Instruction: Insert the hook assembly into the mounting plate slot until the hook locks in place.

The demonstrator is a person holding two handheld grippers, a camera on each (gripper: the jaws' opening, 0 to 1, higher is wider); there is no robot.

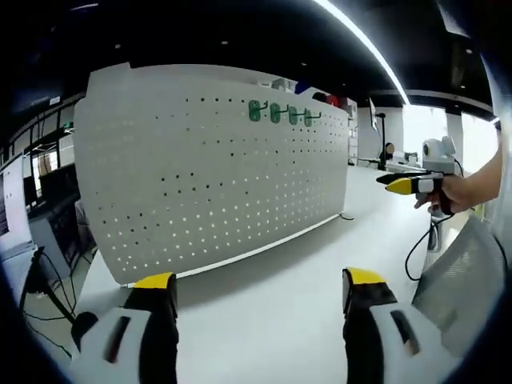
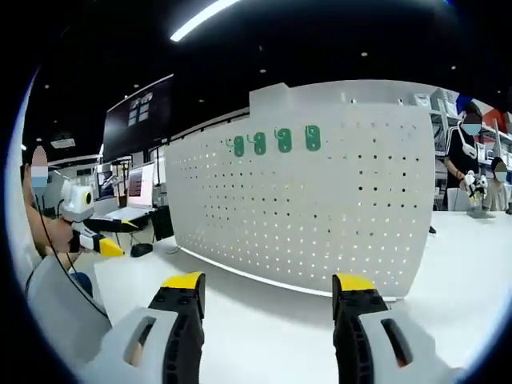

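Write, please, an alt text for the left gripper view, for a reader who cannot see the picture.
A white pegboard stands upright on a white table, with four green hooks in a row near its top edge. The left gripper, open and empty, rises from the bottom with yellow-tipped jaws. At the right, a hand holds the right gripper.

Left gripper view: looks forward over the white table (image 1: 272,320) toward the upright pegboard (image 1: 216,176), which stands near, ahead and slightly left of its jaws. Right gripper view: faces the same pegboard (image 2: 320,200) from the opposite end, ahead and slightly right. Both views share the board, the row of green hooks (image 1: 284,114) (image 2: 276,141) and the tabletop.
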